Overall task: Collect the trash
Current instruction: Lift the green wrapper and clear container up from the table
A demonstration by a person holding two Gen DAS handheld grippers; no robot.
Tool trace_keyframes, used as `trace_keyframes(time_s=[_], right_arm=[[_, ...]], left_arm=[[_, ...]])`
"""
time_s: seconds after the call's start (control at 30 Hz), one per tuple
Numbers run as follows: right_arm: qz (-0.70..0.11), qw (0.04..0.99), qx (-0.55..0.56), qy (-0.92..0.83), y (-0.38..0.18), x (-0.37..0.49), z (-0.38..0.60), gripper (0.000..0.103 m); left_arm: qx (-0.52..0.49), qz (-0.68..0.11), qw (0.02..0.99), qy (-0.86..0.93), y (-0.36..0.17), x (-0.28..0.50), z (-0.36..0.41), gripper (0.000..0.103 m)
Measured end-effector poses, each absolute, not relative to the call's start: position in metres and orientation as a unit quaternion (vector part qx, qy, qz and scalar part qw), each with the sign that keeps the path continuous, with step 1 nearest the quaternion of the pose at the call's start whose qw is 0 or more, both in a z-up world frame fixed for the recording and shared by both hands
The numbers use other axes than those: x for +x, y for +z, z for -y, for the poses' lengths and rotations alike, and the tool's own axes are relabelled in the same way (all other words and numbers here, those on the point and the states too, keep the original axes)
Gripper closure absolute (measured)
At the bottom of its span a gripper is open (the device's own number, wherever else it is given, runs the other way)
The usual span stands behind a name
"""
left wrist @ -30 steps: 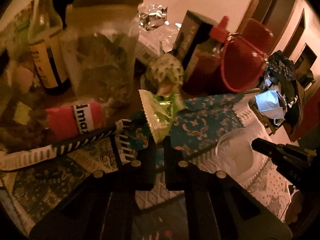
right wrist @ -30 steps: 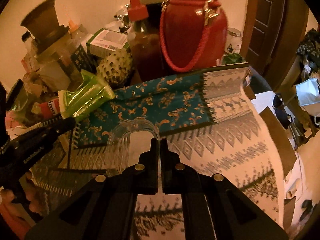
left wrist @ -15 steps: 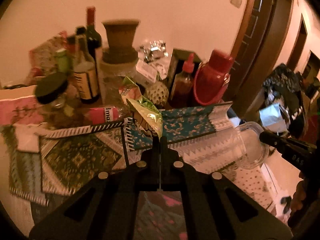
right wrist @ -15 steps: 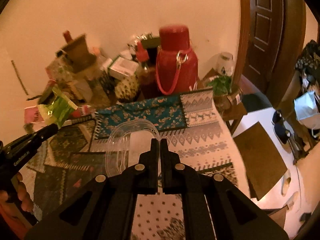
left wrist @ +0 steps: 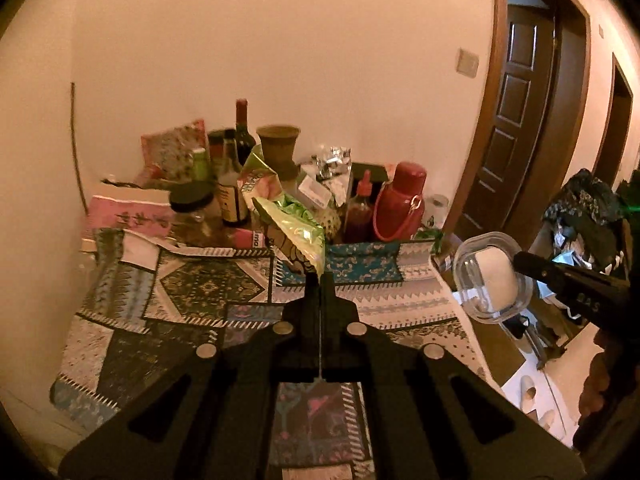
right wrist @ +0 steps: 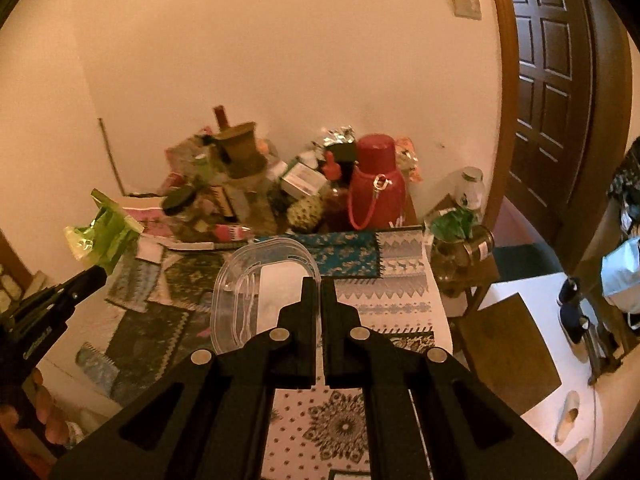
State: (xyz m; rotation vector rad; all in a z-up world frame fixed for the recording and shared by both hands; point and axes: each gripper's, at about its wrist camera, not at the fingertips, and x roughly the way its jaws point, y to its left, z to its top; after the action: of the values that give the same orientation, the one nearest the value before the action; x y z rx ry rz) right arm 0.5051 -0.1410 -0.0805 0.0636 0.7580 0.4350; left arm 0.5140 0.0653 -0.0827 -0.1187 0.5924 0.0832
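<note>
My left gripper [left wrist: 320, 276] is shut on a crumpled green snack wrapper [left wrist: 294, 228] and holds it up above the patterned tablecloth [left wrist: 200, 292]. The wrapper also shows at the left of the right wrist view [right wrist: 100, 236], at the tip of the left gripper [right wrist: 94, 276]. My right gripper [right wrist: 320, 282] is shut on the rim of a clear plastic container [right wrist: 256, 292] with a clear fork inside, held in the air over the table's near side. The container shows at the right of the left wrist view [left wrist: 492, 276].
Against the wall stands a crowd of bottles [left wrist: 232, 184], a red thermos [left wrist: 400, 204], a clay pot [left wrist: 278, 148], boxes and foil. A small side table with jars [right wrist: 460, 248] stands right of the table. Dark doors [right wrist: 560, 120] and shoes on the floor [right wrist: 572, 308] are at the right.
Both grippers have pulled back and up from the table, carrying the wrapper and the container; the table and the clutter now look farther away.
</note>
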Motion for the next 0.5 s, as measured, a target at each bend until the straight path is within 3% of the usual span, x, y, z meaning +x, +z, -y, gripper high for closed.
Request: trace_keyframes(time_s=[0.5], right_arm=[[-0.297, 0.933, 0.048, 0.198, -0.022, 0.397, 0.135, 0.101]], left_arm=[[-0.052, -0.228, 0.972, 0.007, -0.035, 0.385, -0.075, 0.103]])
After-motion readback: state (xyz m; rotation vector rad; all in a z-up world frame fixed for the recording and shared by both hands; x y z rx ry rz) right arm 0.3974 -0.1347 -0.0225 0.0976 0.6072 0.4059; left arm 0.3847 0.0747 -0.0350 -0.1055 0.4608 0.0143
